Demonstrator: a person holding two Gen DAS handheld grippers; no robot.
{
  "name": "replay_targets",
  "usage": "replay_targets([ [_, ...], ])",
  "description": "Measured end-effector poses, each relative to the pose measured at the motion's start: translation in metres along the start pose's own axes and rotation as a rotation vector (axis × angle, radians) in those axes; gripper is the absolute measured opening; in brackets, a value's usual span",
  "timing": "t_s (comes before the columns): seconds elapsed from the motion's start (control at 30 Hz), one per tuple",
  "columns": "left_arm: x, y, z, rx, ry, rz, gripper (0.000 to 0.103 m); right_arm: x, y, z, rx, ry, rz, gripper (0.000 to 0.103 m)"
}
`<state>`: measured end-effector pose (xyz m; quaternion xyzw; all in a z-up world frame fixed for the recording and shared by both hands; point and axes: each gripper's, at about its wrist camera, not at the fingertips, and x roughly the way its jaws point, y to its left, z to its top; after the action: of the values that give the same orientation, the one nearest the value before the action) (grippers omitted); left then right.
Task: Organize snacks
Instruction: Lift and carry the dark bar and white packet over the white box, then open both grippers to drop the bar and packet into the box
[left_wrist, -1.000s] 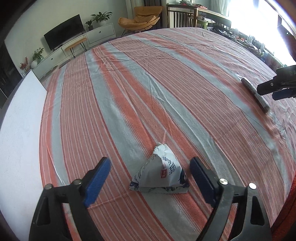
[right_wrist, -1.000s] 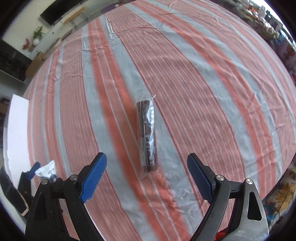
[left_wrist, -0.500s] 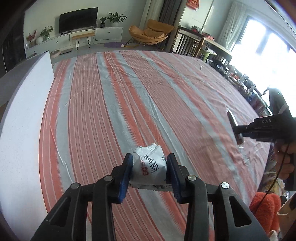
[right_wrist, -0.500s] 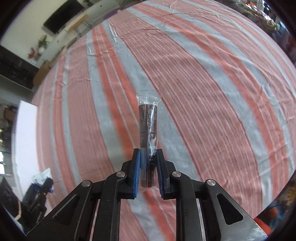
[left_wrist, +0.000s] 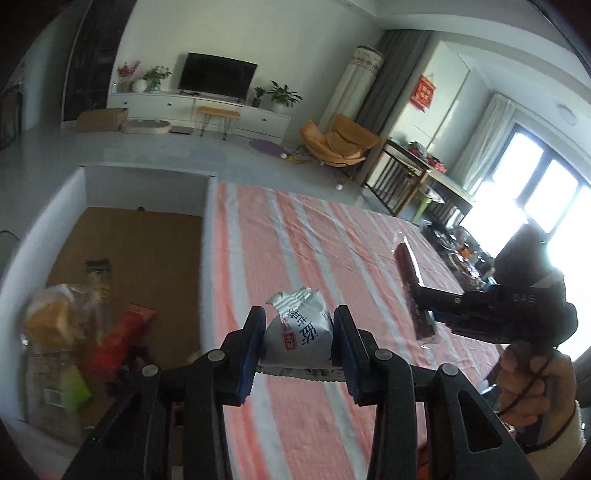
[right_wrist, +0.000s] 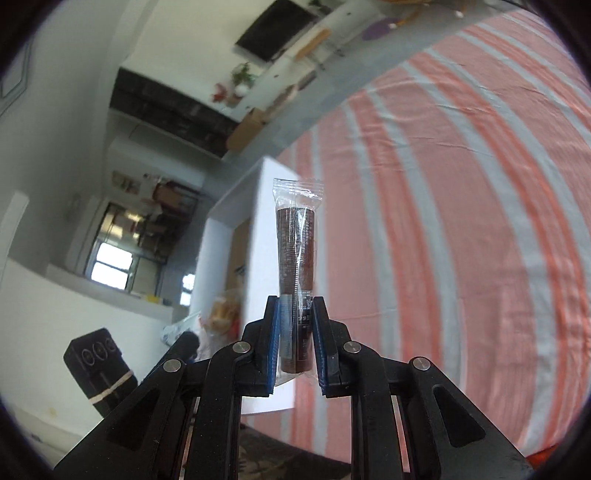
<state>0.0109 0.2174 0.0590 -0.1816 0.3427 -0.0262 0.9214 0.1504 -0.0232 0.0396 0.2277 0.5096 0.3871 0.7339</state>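
the left gripper (left_wrist: 298, 345) is clamped on a white snack packet (left_wrist: 301, 334), its blue pads pressing the packet's two sides, and holds it clear above the striped tablecloth (left_wrist: 303, 236) near the cloth's left edge. the jaws have just been closing, and the packet sits between them. just past that edge stands a white box (left_wrist: 55, 206) with a brown cardboard floor; bagged snacks (left_wrist: 55, 332) lie heaped in its near corner, while the far half of the floor is bare. the right gripper (right_wrist: 296, 332) is shut tight on the lower end of a long brown snack stick in clear wrap (right_wrist: 297, 258), which stands upright out of the pads and off the cloth. from the left wrist view it hangs over the right part of the cloth, a hand (left_wrist: 532, 384) under it. the cloth between the two grippers and on to its far edge lies open.
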Motion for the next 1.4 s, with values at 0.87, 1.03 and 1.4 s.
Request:
replay_targets([
  [0.87,-0.037,0.09,-0.047,-0.003,-0.185,0.733,0.103,0.102,0.137,-0.079,-0.526,0.027,-0.354,0.074],
  [1.03,-0.053,0.093,-0.047,-0.042,-0.209,0.704,0.103,0.1,0.143,-0.086,-0.533,0.012,-0.441,0.079],
  [1.4,-0.06,0.083,-0.053,0.004,-0.177,0.749,0.103,0.11,0.158,-0.104,-0.642,-0.001,-0.484,0.081],
])
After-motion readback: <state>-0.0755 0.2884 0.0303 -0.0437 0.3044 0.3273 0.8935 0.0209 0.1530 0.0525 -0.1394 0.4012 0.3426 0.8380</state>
